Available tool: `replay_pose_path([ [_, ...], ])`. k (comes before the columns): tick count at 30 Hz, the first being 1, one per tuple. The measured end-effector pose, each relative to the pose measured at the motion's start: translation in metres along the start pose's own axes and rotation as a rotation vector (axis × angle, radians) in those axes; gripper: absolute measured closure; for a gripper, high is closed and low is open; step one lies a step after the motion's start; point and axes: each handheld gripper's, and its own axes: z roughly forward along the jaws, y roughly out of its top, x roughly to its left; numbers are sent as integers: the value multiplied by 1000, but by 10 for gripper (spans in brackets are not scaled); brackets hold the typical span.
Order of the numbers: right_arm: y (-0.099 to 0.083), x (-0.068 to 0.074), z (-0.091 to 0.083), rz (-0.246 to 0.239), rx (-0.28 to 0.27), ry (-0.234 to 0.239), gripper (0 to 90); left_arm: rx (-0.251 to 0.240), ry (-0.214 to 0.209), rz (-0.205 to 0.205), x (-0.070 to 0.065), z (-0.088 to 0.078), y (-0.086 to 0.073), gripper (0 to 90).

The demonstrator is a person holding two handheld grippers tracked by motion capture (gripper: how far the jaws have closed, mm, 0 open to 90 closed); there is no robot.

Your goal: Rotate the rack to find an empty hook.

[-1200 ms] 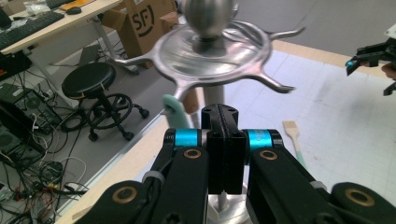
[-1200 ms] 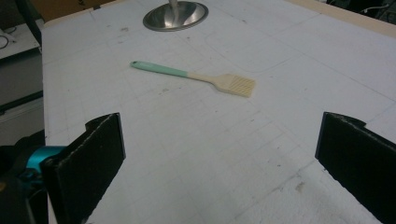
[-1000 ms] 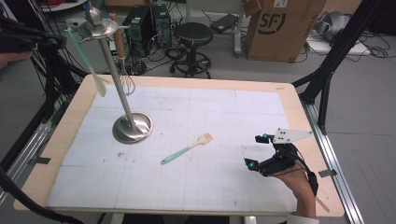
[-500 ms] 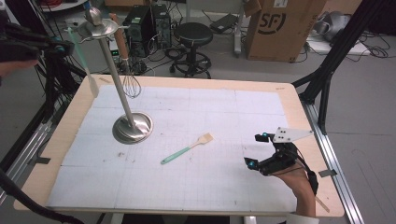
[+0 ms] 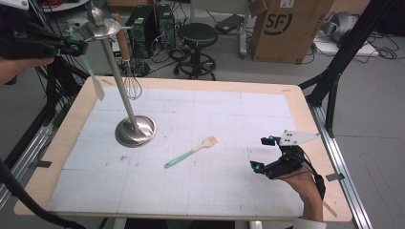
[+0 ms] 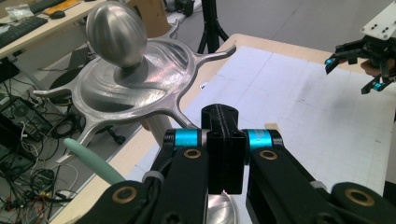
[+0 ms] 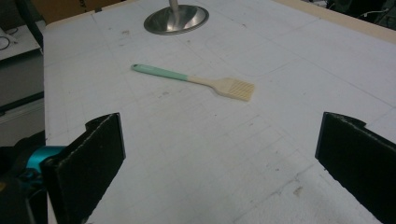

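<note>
A steel stand (image 5: pixel 114 62) rises from a round base (image 7: pixel 176 18) on the white mat; its knobbed, hooked top (image 6: pixel 126 79) fills the left gripper view. A whisk (image 5: pixel 133 88) hangs from it. A mint-handled spatula (image 5: pixel 98 88) dangles at the stand's left, its handle (image 6: pixel 93 164) just left of my left gripper (image 5: pixel 79 46). That gripper (image 6: pixel 223 140) is shut, held high beside the top, with nothing seen between the pads. A mint-handled brush (image 5: pixel 191 151) (image 7: pixel 196 79) lies mid-table. My right gripper (image 5: pixel 263 153) (image 7: pixel 222 140) rests open near the front right, pointing at the brush.
The mat (image 5: pixel 215 109) has a wooden rim. Behind the table stand a stool (image 5: pixel 198 36), a computer tower (image 5: pixel 143 24) and a cardboard box (image 5: pixel 282 28). Black tripod legs (image 5: pixel 334 81) stand off the right edge.
My left gripper has shifted only slightly beside the stand's top. The right gripper and the brush have stayed put.
</note>
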Motion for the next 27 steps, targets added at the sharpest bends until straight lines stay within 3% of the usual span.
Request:
replay_pose_path([
  [16, -1, 2, -1, 5, 7, -8, 2, -20, 8, -27, 25, -8, -9, 899],
  [27, -2, 3, -2, 6, 13, -12, 2, -22, 7, -26, 31, -9, -13, 898],
])
